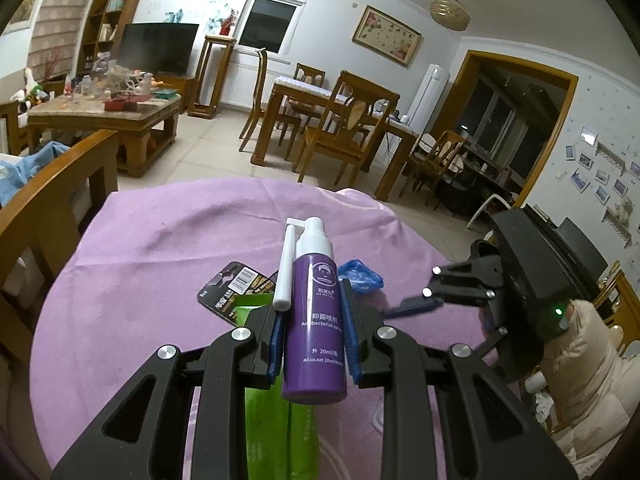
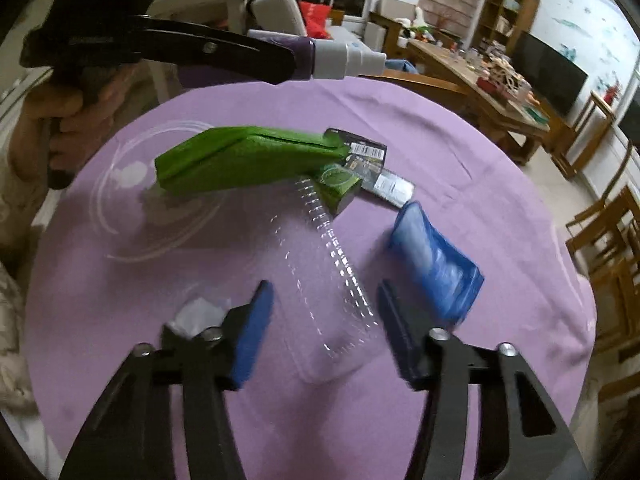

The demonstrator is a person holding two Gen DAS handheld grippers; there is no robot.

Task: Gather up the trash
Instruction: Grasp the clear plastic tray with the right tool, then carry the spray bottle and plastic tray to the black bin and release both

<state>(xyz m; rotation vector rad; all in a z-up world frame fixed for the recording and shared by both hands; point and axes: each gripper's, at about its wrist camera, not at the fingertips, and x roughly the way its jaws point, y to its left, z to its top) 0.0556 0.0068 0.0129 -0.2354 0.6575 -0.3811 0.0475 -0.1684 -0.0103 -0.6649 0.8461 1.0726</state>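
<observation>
The left gripper [image 1: 314, 344] was clamped on a purple spray bottle [image 1: 314, 320], its blue pads pressing the body on both sides, the white nozzle end pointing forward along the fingers. It hung above the purple cloth [image 1: 152, 248], clear of the litter.

The right gripper [image 2: 326, 320] stood wide and empty, low over the table. Straight ahead of it, between the two fingers, lay a clear plastic tray [image 2: 328, 280]. Its ribbed edge ran away from the gripper, slanting up and to the left toward the green carton [image 2: 244, 160], so the long axis lay roughly in line with the fingers rather than across them. The blue wrapper [image 2: 434, 258] sat just beside the right finger, outside the gap. A black card with a barcode [image 2: 368, 160] lay beyond, against the far end of the carton.

By my reckoning the right hand was much the nearer to the tray, and the left was already busy. A close across the tray's narrow width looked workable, though thin clear plastic might buckle or slip.
</observation>
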